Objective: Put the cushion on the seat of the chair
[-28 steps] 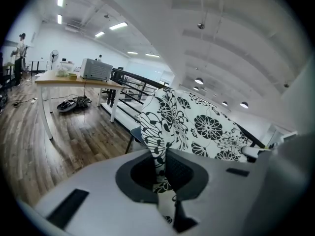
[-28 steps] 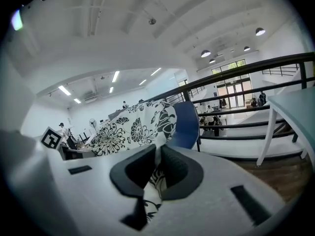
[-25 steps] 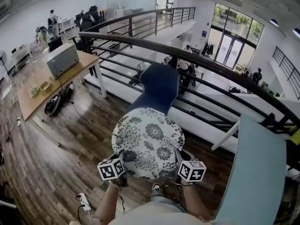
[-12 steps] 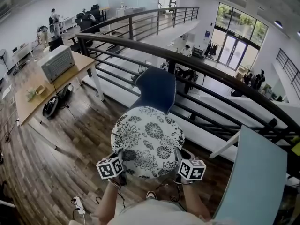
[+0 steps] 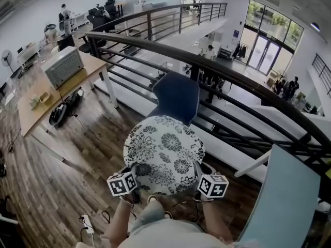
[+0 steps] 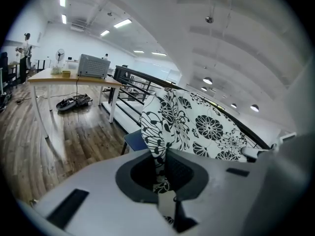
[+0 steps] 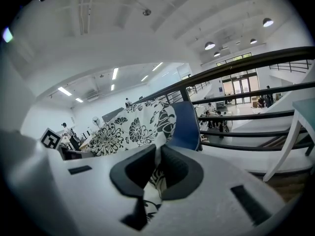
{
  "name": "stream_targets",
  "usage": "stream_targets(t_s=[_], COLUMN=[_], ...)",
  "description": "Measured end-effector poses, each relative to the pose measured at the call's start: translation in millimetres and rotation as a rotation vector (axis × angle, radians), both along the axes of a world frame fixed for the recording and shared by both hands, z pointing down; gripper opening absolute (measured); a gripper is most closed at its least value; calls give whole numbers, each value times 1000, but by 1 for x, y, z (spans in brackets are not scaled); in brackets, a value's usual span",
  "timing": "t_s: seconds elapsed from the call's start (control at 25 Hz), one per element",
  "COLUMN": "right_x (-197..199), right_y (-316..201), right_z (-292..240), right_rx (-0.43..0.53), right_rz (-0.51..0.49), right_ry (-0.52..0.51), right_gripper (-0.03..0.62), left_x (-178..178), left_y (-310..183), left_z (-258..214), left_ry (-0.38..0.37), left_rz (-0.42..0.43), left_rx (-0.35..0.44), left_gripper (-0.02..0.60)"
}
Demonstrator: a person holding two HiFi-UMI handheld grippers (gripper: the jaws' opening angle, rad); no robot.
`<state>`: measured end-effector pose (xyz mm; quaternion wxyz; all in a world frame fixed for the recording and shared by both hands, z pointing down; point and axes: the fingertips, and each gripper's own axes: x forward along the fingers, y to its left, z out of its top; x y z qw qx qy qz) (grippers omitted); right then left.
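A round cushion with a black-and-white flower print is carried flat between both grippers. My left gripper is shut on its near left edge, and my right gripper is shut on its near right edge. In the left gripper view the cushion fabric runs into the closed jaws of the left gripper. The right gripper view shows the cushion pinched the same way in the right gripper. The blue chair stands just beyond the cushion, its back against the railing; the cushion hides its seat. The blue chair back also shows behind the fabric.
A dark metal railing curves behind the chair above a lower floor. A wooden desk with a grey machine stands at the left. A pale blue table is at the right. A power strip and cables lie on the wood floor.
Both grippers have carried the cushion forward toward the chair; the chair and railing now appear nearer and lower in the head view. The grips on the cushion are unchanged.
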<state>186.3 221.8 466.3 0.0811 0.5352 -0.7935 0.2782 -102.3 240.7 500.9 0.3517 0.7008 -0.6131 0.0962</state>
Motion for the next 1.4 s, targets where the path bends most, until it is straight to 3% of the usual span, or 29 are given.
stream_targets(t_s=[0.36, 0.68, 0.96, 1.4], right_x=[-12, -59, -94, -93], right_y=[-67, -168, -282, -305], right_z=[12, 15, -31, 0], right_rx=[-19, -2, -14, -16], right_rz=[0, 39, 58, 105], right_ry=[5, 12, 22, 29], right_gripper=[25, 25, 25, 25], left_x=[-18, -67, -104, -104], left_y=[-72, -182, -301, -346], left_z=[12, 16, -26, 8], left_ry=[7, 7, 14, 24], left_rz=[-28, 11, 32, 77], left_rx=[-3, 20, 5, 6], left_gripper=[15, 15, 15, 15])
